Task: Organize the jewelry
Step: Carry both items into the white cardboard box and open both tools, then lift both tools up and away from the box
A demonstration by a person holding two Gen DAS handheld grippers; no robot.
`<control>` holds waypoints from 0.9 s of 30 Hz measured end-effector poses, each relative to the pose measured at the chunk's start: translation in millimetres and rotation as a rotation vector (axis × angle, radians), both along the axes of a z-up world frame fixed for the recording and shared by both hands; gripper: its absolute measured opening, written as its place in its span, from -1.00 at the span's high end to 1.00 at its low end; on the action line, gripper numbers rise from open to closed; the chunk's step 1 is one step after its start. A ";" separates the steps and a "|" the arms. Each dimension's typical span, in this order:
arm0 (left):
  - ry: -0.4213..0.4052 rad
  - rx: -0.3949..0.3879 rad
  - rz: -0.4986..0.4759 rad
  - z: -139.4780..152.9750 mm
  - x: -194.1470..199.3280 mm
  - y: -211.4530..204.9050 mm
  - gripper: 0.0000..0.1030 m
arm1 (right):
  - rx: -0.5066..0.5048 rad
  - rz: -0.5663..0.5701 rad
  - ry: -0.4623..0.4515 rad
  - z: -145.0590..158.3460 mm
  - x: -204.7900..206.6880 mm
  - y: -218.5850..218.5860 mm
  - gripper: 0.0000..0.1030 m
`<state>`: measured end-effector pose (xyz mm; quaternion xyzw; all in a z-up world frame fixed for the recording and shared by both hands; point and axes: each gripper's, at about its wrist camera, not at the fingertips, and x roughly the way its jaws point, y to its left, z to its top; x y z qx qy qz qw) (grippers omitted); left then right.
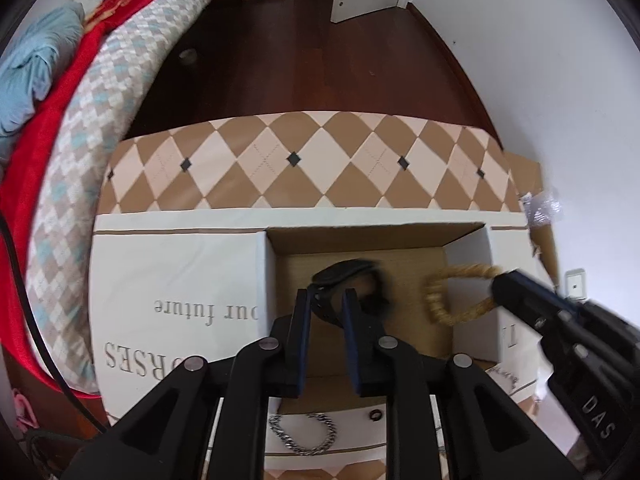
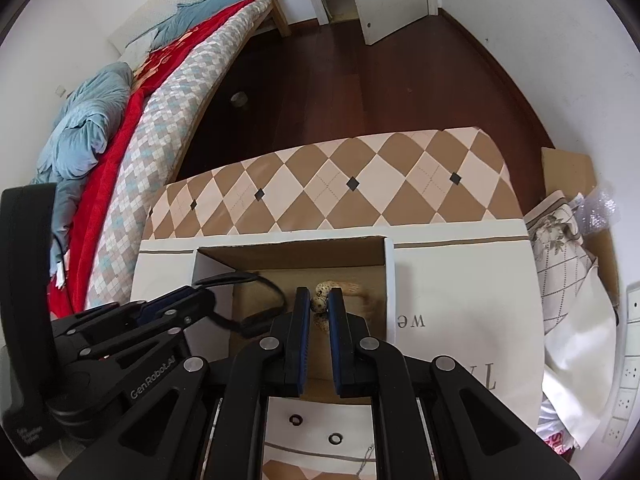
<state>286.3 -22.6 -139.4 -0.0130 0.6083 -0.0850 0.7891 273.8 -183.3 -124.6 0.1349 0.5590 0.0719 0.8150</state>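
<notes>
The bed (image 2: 120, 128) ran along the left side, covered by a diamond-check quilt (image 2: 180, 128), a red blanket (image 2: 100, 208) and a crumpled blue duvet (image 2: 84, 128). Dark wooden floor (image 2: 360, 88) stretched to a white door (image 2: 392, 0) at the far end. Nearer stood the table (image 1: 320, 164), laid with a tan-and-cream argyle cover. On it lay a white cardboard box (image 1: 180, 272) printed with grey lettering, its flaps spread flat and its brown interior open between them.

The left tool (image 1: 327, 294) reached over the near edge of the box, its fingers close together and clamped on a black strap-like bracelet (image 1: 344, 272), whose loop arched up over the box interior; motion blur softened its far end. The right tool (image 2: 319, 294) came in from the right, its fingers narrowed around a speckled beige bead bracelet (image 2: 320, 304), gripping the beads between the blue pads. From the left wrist view that bracelet (image 1: 440, 300) showed as a blurred golden loop hanging from the tool over the right part of the box.

On the near white flap lay a silver chain bracelet (image 1: 304, 436) in an open curve, and close by two small dark rings (image 2: 296, 420), apart from each other. At the right edge sat a bundle of patterned cloth (image 2: 568, 272) and bubble wrap (image 2: 600, 208).
</notes>
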 end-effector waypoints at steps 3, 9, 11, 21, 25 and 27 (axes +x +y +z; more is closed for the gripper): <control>-0.013 0.004 0.006 6.1 2.9 0.9 0.31 | 0.037 -0.002 0.019 -0.9 2.0 -4.2 0.75; -0.096 0.107 0.013 21.1 0.6 4.8 -0.59 | -0.045 -0.023 0.010 5.9 -5.2 -9.2 -0.11; -0.125 0.160 0.022 23.7 -4.0 7.7 -0.59 | -0.105 -0.030 0.003 7.9 -10.8 -8.8 -0.19; -0.210 0.228 0.099 18.5 -39.1 38.1 -0.83 | -0.359 -0.040 -0.040 -7.9 -44.9 2.6 -1.00; -0.210 0.222 0.097 15.6 -50.5 40.3 -0.83 | -0.384 -0.054 -0.060 -7.1 -54.1 5.8 -1.00; -0.217 0.212 0.096 16.6 -56.4 41.8 -0.83 | -0.398 -0.059 -0.078 -3.0 -59.0 6.9 -1.00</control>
